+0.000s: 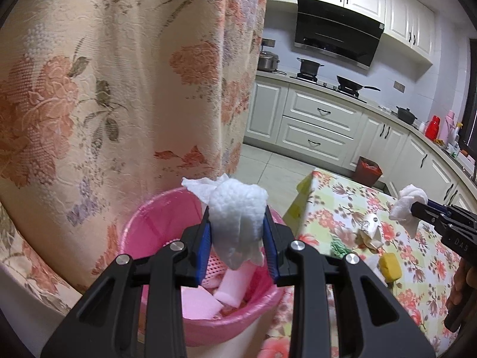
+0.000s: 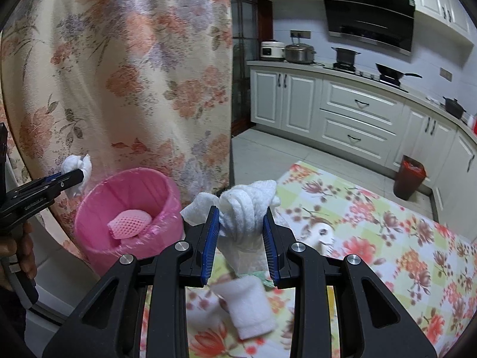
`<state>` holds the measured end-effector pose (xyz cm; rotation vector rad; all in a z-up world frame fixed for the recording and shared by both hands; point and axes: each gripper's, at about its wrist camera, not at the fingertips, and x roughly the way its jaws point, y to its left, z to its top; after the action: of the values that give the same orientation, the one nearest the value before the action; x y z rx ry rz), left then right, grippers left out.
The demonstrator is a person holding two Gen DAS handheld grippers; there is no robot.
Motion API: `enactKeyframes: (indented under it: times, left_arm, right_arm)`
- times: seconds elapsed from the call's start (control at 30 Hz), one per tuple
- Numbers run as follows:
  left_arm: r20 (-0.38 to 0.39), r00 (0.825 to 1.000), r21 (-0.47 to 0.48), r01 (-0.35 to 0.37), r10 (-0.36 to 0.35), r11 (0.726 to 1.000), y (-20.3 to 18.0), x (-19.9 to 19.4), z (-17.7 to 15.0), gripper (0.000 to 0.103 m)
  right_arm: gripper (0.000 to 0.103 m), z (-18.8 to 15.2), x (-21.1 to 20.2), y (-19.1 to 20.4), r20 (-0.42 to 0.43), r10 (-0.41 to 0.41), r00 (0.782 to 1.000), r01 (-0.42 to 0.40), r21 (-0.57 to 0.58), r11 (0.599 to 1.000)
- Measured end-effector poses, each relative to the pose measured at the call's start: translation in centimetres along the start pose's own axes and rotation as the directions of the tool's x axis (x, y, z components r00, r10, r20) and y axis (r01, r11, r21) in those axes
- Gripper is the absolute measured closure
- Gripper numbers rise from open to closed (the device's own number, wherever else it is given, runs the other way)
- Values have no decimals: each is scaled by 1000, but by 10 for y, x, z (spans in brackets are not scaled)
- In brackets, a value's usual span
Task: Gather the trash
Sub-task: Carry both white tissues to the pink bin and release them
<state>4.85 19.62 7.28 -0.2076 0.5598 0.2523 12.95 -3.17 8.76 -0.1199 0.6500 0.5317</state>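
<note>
My left gripper is shut on a crumpled white paper towel and holds it above the pink-lined trash bin, which holds pink foam pieces and a pink foam net. My right gripper is shut on another crumpled white paper towel above the floral tablecloth. The bin shows to its left in the right wrist view, with the left gripper and its towel over the bin's far rim. The right gripper shows over the table in the left wrist view.
On the table lie a white foam piece, a crumpled wrapper, a yellow piece and green scraps. A floral curtain hangs behind the bin. A red-lined bin stands by the kitchen cabinets.
</note>
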Motion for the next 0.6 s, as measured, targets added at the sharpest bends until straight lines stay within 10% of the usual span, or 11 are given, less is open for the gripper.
enactKeyframes:
  times: [0.6]
  left_arm:
    - [3,999,-12,-40,40,999,27,6,12,73]
  right_arm:
    - [74,41,53,82,-13,136,991,-137,-96,986]
